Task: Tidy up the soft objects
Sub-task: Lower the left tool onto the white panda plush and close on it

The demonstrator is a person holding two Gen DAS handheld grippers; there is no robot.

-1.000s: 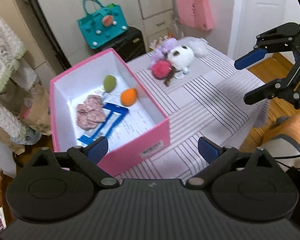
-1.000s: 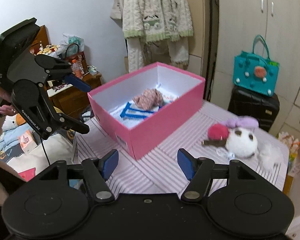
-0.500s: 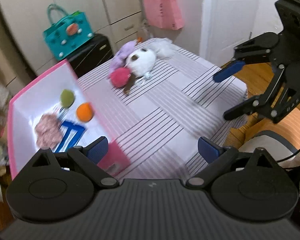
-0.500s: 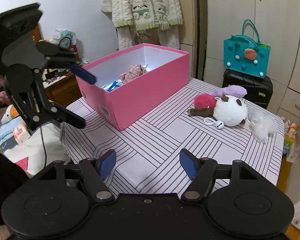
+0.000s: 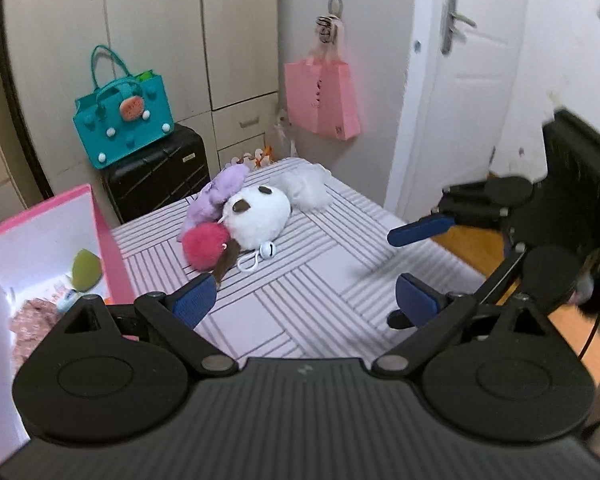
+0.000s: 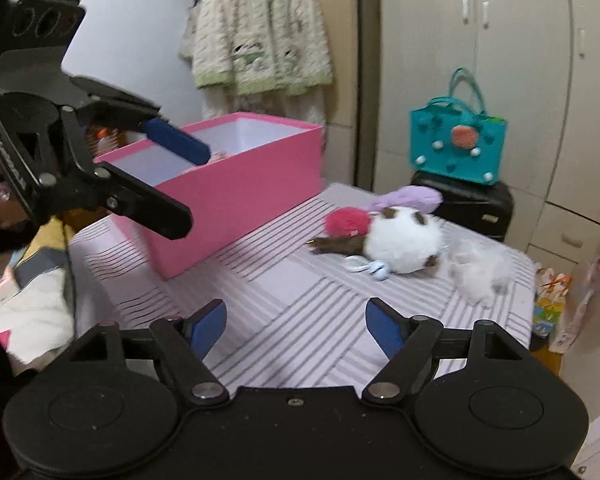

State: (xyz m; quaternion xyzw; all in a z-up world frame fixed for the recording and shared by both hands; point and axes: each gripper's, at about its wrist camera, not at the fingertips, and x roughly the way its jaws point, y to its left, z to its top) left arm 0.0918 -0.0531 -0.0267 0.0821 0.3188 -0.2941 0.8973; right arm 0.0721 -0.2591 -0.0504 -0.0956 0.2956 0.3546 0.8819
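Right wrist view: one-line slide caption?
Open, empty right hand-held gripper faces plush toys on a striped table beside the pink box.

Evenly lit, soft indoor light, no harsh glare. Brightest on the white inner walls of the pink box (image 5: pixel 36 240), nearly blown out. Faint soft shadows under the plush pile (image 5: pixel 256 220) on the striped desk (image 5: pixel 320 280). Strong fisheye bending of cabinet (image 6: pixel 480 60) and door (image 5: pixel 472 80) lines toward the edges. Motion blur on the far tool (image 6: pixel 180 184) in both views; dark vignette in the corners.
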